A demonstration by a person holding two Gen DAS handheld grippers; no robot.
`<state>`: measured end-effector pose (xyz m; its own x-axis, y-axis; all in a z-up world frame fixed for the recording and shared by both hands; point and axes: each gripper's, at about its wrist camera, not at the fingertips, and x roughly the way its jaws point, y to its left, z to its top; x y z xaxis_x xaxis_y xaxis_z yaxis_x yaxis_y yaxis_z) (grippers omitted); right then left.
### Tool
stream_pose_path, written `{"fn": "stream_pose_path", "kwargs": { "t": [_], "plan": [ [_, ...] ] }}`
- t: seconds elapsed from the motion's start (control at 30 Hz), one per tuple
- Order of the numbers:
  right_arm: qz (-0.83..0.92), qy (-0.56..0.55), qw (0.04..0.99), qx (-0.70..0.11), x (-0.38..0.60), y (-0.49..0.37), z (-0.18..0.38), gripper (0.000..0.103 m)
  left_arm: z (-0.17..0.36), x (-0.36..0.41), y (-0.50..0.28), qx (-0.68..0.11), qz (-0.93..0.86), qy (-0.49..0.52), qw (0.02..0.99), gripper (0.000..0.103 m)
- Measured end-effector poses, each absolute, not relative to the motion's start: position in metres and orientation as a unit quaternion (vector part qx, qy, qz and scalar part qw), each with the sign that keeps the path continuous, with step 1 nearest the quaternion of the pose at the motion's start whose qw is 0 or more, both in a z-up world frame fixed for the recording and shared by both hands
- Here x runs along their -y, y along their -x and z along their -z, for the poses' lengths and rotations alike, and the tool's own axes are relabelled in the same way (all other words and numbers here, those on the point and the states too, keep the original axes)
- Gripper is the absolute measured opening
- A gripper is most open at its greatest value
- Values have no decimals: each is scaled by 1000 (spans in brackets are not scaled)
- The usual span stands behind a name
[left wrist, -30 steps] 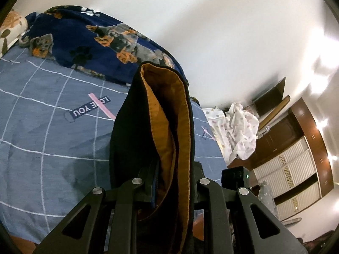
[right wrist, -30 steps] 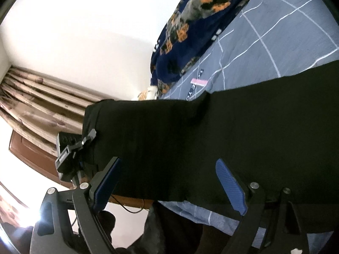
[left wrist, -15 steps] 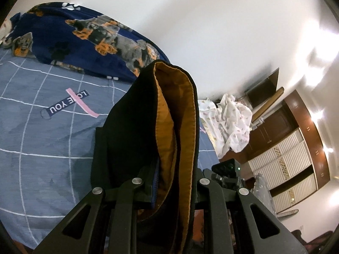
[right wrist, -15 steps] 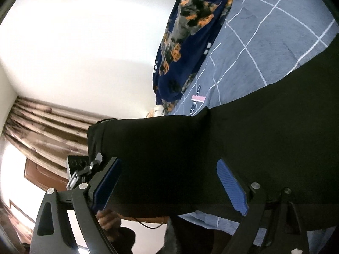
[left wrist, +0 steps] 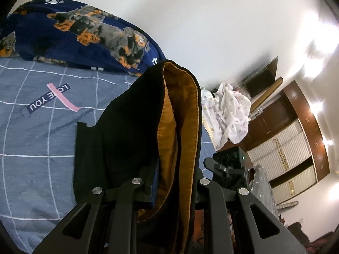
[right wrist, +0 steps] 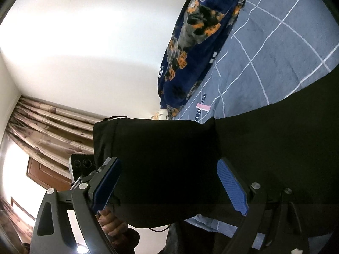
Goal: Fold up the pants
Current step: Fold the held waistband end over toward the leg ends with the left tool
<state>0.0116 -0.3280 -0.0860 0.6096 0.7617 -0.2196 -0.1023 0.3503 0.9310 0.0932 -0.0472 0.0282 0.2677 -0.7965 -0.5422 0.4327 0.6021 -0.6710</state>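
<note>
Left wrist view shows the left gripper [left wrist: 175, 182] pinched tight on the pants [left wrist: 148, 131]. The pants are black outside and orange inside. The cloth stands up between the two fingers, and its folded edge points up at the white wall [left wrist: 211, 21]. A black flap hangs down on the left side, over the bed [left wrist: 38, 148].

The bed has a gray-blue sheet with white lines. One patch on it says "LOVE YOU" with a pink stripe. At the far end of the bed lies a dark blue blanket [left wrist: 80, 31] with dogs and paw prints on it. To the right sits a heap of white spotted cloth [left wrist: 228, 116]. Past it is a brown wardrobe [left wrist: 296, 139] with pale doors.

Right wrist view shows the right gripper [right wrist: 169, 184] spread wide. Its blue pads [right wrist: 232, 187] are far apart and grip nothing. The pants [right wrist: 190, 158] stretch across in front of it like a big black sheet, and they cover part of the bed [right wrist: 275, 48]. I cannot tell if the pads touch the cloth. The blanket [right wrist: 197, 40] shows at the top. Brown curtains [right wrist: 48, 127] hang on the left. A hand [right wrist: 110, 226] shows at the bottom, under the black cloth.
</note>
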Motion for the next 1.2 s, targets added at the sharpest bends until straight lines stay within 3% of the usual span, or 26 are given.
{"fn": "stream_pose_path", "kwargs": {
  "t": [1.2],
  "plan": [
    [-291, -544, 716, -327, 384, -12, 107, 93, 14, 178, -88, -511, 414, 115, 744, 20]
  ]
}}
